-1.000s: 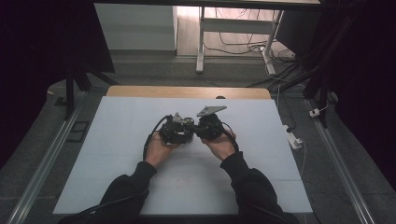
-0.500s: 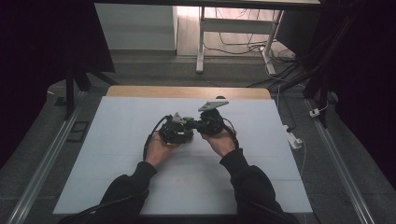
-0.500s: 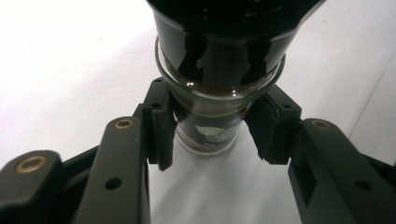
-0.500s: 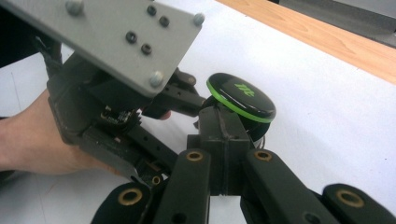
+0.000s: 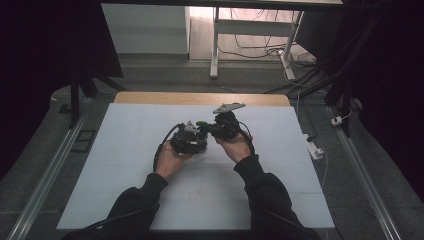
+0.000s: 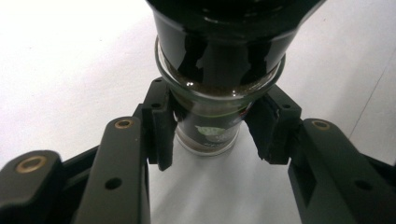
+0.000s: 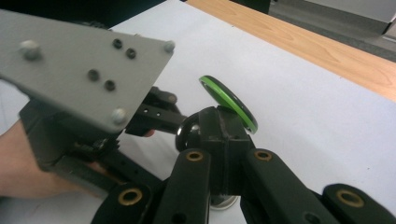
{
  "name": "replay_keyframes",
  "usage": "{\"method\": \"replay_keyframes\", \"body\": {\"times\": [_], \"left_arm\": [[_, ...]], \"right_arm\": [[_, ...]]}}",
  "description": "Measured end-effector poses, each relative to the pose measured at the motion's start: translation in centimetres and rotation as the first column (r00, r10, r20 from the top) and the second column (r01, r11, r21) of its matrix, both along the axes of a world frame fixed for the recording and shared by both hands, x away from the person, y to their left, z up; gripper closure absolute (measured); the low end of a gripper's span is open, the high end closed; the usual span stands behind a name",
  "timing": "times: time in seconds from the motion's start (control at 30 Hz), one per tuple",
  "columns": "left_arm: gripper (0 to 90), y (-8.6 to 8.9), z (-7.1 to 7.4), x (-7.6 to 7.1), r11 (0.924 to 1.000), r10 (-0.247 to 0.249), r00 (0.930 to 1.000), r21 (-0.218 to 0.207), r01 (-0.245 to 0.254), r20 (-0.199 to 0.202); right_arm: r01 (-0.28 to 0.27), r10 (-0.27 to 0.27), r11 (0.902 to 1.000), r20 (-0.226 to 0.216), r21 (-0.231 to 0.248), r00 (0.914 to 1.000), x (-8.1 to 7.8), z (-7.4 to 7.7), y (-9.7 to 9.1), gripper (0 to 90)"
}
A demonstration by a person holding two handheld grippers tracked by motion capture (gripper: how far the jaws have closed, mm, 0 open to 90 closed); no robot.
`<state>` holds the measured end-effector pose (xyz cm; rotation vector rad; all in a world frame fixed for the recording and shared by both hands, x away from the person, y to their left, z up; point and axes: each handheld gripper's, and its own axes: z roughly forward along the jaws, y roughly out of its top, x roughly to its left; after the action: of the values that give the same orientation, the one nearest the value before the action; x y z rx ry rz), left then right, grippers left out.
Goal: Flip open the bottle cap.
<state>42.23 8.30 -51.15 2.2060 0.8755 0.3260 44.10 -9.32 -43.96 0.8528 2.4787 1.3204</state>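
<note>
A small dark glass jar [image 6: 212, 123] was held clamped in the left gripper [image 6: 212, 126] above the white table [image 5: 125, 150], its long axis pointing away from the jaws. The right gripper [image 7: 219, 135] – jaws clenched on the jar's far end – sat opposite, beside a green-rimmed black lid [image 7: 229, 103].

Both forearms extend forward over the table; left gripper [image 5: 192, 134] and right gripper [image 5: 216, 129] meet mid-table, jaws clamped.
</note>
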Motion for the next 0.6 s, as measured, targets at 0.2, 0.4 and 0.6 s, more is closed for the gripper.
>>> {"method": "replay_keyframes", "body": {"times": [0.2,0.4,0.6], "left_arm": [[53.7,0.0,0.0,0.0,1.0000,0.001,1.0000,-0.002,-0.001,0.003],[53.6,0.0,-0.1,-0.1,1.0000,0.001,1.0000,-0.006,-0.001,0.004],[53.1,0.0,0.0,0.1,1.0000,-0.007,1.0000,-0.001,0.007,0.005]], "right_arm": [[0.033,-0.033,0.9995,0.008,0.002,0.9994,0.7,0.0,-0.1,89.9],[0.037,-0.037,0.9993,0.001,-0.002,0.9993,1.0,-0.3,-0.3,89.8],[0.020,-0.020,0.9998,0.010,0.007,0.9997,0.4,0.1,-0.1,89.4]]}}
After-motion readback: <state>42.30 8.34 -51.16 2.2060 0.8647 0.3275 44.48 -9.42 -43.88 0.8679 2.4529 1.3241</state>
